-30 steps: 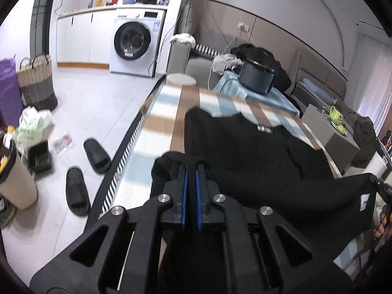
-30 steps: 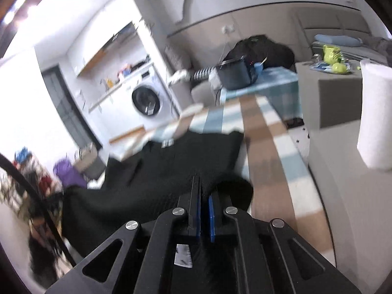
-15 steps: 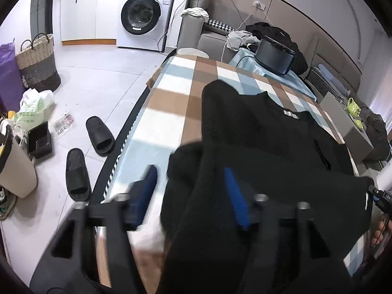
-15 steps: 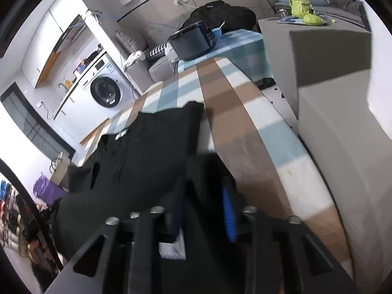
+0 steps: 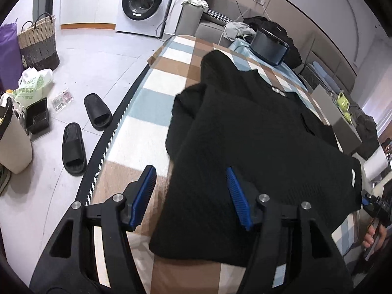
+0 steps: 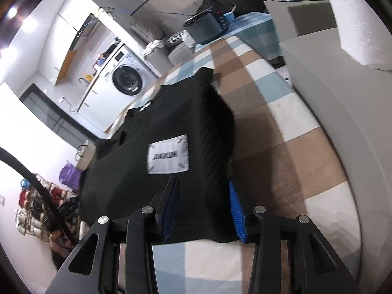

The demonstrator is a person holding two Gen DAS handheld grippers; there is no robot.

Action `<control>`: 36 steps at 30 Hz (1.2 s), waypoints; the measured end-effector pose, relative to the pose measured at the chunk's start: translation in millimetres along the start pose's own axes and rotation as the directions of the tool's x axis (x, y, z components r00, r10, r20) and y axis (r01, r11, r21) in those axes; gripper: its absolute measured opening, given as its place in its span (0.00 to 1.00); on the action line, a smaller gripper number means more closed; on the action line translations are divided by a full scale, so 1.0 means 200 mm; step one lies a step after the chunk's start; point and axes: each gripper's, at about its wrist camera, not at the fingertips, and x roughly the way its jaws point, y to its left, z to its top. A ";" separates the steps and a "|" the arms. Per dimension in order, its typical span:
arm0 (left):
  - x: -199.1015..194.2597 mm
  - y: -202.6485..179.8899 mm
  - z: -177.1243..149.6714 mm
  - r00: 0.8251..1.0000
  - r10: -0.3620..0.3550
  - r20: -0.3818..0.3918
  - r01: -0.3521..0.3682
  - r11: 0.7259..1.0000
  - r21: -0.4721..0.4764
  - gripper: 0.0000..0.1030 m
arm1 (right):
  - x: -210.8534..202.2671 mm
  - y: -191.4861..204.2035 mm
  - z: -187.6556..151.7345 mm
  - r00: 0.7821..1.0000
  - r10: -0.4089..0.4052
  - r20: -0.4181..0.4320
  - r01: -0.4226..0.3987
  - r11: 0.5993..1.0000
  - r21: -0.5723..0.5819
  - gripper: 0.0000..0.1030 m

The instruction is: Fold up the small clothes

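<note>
A black knit top (image 5: 257,147) lies on the checked table cover (image 5: 156,103), its near part folded over the rest. My left gripper (image 5: 191,196) is open, its blue pads either side of the folded edge's left corner, holding nothing. In the right wrist view the same top (image 6: 171,127) shows a white label patch (image 6: 168,153). My right gripper (image 6: 203,208) is open over the folded edge's right corner, empty.
Two black slippers (image 5: 83,127) lie on the floor left of the table. A woven basket (image 5: 39,41), bags and a washing machine (image 5: 144,2) stand beyond. A dark pot (image 5: 269,46) sits at the table's far end. A grey box (image 6: 343,78) stands right.
Both grippers were shut on the top's edge one second ago. They opened and let the cloth drop; the folded part now lies flat on the top.
</note>
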 end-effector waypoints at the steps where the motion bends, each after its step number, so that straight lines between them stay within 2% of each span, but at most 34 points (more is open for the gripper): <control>1: -0.01 0.00 -0.01 1.000 0.001 -0.002 -0.001 1.000 0.003 0.55 | 0.00 0.02 -0.01 1.000 0.002 -0.007 -0.002 1.000 -0.011 0.40; 6: -0.05 0.01 -0.07 1.000 0.007 -0.020 -0.007 1.000 -0.001 0.55 | -0.01 0.04 -0.05 1.000 0.002 -0.025 -0.002 1.000 -0.028 0.40; 9: -0.05 0.03 -0.09 0.998 0.056 -0.012 -0.057 0.998 -0.018 0.55 | 0.00 0.02 -0.06 1.000 -0.008 -0.024 0.007 1.000 -0.018 0.40; 14: -0.01 0.03 -0.07 0.999 0.026 -0.027 -0.027 0.999 -0.019 0.54 | 0.04 0.01 -0.03 0.999 -0.021 -0.045 0.020 1.000 -0.016 0.40; 16: -0.02 0.01 -0.06 1.000 -0.002 -0.030 0.002 1.000 -0.021 0.39 | 0.04 0.04 -0.04 0.998 -0.009 -0.056 0.007 0.999 -0.037 0.40; 17: -0.01 0.01 -0.05 0.999 -0.013 -0.031 0.012 1.000 -0.021 0.35 | 0.03 0.05 -0.05 0.999 -0.003 -0.051 0.000 0.999 -0.048 0.40; 19: -0.02 0.00 -0.05 1.000 -0.011 -0.019 0.011 1.000 -0.017 0.17 | 0.01 0.07 -0.06 0.999 0.021 -0.038 -0.024 0.998 -0.060 0.40; 20: -0.03 -0.01 -0.05 1.000 -0.004 -0.009 0.004 1.000 -0.016 0.13 | 0.00 0.07 -0.06 0.999 0.023 -0.025 -0.024 0.998 -0.065 0.39; 21: -0.03 -0.01 -0.05 1.000 0.006 0.000 -0.006 1.000 -0.021 0.09 | 0.00 0.07 -0.06 1.000 0.004 -0.011 -0.005 0.998 -0.067 0.32; 22: -0.02 -0.01 -0.05 1.000 0.009 0.003 -0.009 1.000 -0.027 0.06 | 0.00 0.06 -0.06 0.999 -0.052 0.008 0.052 0.996 -0.066 0.18; 24: -0.04 -0.02 -0.05 1.000 0.019 0.024 -0.019 0.999 -0.029 0.04 | 0.02 0.03 -0.05 0.993 -0.113 0.013 0.114 0.992 -0.057 0.06; 25: -0.05 -0.03 -0.04 0.999 0.023 0.038 -0.022 0.999 -0.026 0.03 | 0.01 0.02 -0.05 0.995 -0.096 0.022 0.097 0.994 -0.044 0.05; 30: -0.17 -0.06 0.02 0.993 0.004 0.115 -0.001 1.000 -0.023 0.03 | -0.09 0.06 -0.01 0.992 -0.032 0.126 0.035 0.999 -0.025 0.04; 36: -0.21 -0.10 0.21 0.985 -0.055 0.162 0.058 0.998 -0.018 0.03 | -0.14 0.15 0.19 0.976 0.042 0.214 -0.036 0.999 -0.032 0.04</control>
